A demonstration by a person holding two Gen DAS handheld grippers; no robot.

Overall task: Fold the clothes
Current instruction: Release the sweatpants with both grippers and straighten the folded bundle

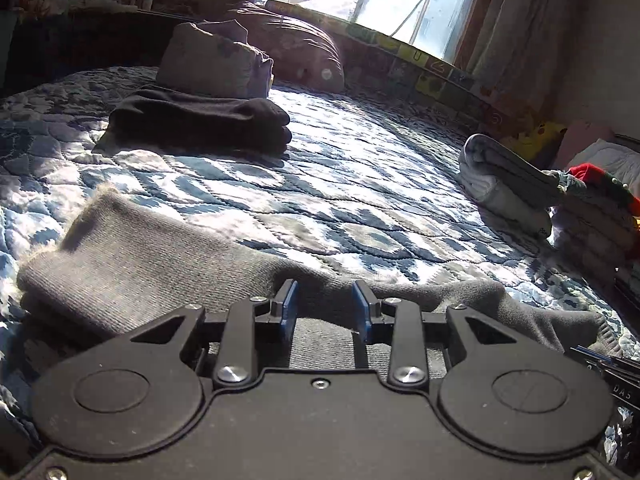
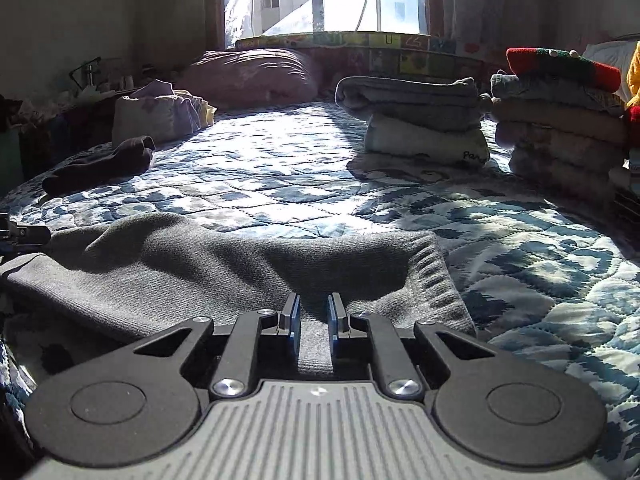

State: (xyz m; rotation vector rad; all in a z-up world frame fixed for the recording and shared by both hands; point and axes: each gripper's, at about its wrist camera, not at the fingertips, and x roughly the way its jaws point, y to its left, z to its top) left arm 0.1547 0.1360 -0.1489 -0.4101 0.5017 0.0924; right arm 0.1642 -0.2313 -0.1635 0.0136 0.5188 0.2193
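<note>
Two claws sit low over the same grey knit sweater, which lies rumpled across the near edge of your blue quilted bed cover; your left gripper has its blue pads parted, with the knit running between them but not pinched, so it reads as released; beyond it a folded black garment rests on the cover, with a pillow behind; your right gripper stands over the sweater's ribbed hem, pads closer together yet with a clear gap and cloth between them, so also released; farther right, a stack of folded clothes sits beside a taller pile topped by a red and green knit.
</note>
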